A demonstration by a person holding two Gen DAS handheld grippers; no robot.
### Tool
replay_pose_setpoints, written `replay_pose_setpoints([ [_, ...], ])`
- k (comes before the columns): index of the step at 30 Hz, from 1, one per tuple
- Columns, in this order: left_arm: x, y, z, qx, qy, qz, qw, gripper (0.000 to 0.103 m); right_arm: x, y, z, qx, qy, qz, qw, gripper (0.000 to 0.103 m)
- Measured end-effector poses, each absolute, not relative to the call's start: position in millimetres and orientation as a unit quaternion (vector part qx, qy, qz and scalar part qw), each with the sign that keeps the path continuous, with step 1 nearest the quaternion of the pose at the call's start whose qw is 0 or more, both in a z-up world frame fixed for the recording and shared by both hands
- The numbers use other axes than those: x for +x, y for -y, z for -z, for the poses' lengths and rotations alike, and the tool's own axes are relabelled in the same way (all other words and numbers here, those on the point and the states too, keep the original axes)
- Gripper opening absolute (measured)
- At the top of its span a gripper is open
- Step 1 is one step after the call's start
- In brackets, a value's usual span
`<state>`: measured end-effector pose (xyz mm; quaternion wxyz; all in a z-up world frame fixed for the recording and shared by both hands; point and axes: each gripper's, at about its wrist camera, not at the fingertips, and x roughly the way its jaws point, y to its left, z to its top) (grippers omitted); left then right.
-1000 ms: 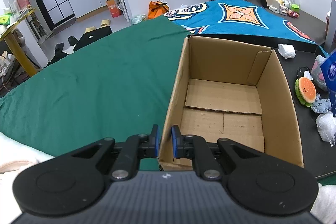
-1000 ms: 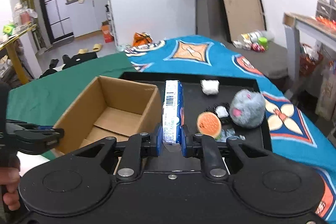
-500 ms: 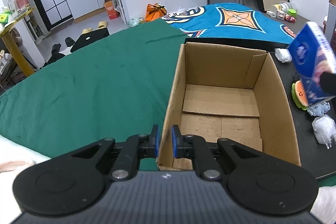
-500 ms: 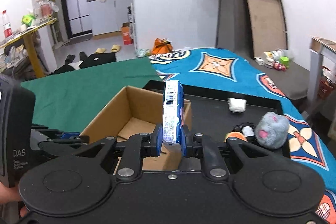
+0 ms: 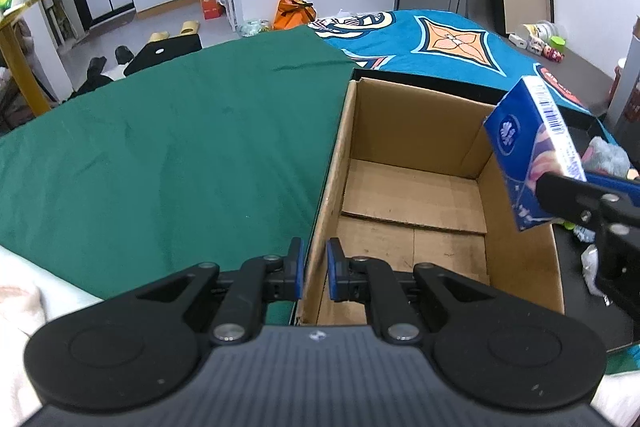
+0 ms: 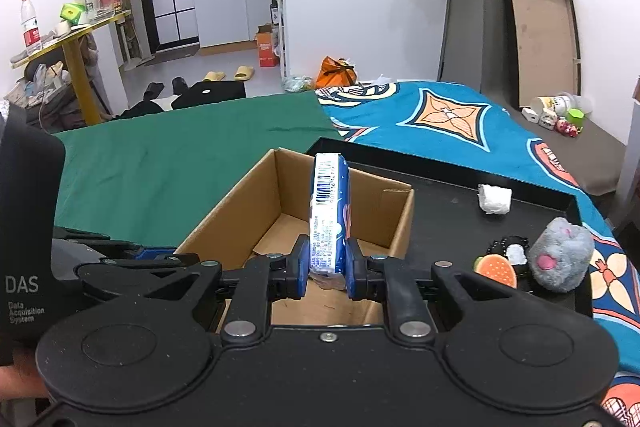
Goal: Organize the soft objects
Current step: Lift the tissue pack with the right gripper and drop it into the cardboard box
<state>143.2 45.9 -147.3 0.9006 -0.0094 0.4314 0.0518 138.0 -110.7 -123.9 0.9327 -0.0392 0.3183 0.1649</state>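
Note:
An open, empty cardboard box [image 5: 416, 131] sits on the left part of a black tray [image 6: 440, 215]. My left gripper [image 5: 315, 269] is shut on the box's left wall near its front corner. It also shows at the left of the right wrist view, left gripper [image 6: 176, 255]. My right gripper [image 6: 327, 267] is shut on the lower end of a blue tissue pack [image 6: 329, 211], which stands upright. In the left wrist view the tissue pack [image 5: 528, 155] hangs above the box's right wall, tilted.
On the tray right of the box lie a grey plush mouse [image 6: 560, 259], an orange burger-like plush [image 6: 496, 271] and a white wad [image 6: 495, 199]. Green cloth [image 5: 180, 147] lies to the left of the box, and a blue patterned cloth [image 6: 448, 123] behind it.
My right gripper has carried the tissue pack leftward, from over the tray to above the box's right wall. The left gripper keeps its hold on the box wall.

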Motion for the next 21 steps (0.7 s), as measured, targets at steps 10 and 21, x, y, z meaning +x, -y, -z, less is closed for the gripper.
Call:
replay_pose_setpoints([
  [10,146,-47,150,-0.020,-0.439,-0.048,0.897,0.011,142,105,128,-0.035,-0.348,-0.184,0.919,0.032],
  [21,145,-47,144,-0.017,-0.444,-0.060,0.894,0.030,144,137,103,-0.076,-0.351,-0.175,0.917,0.047],
])
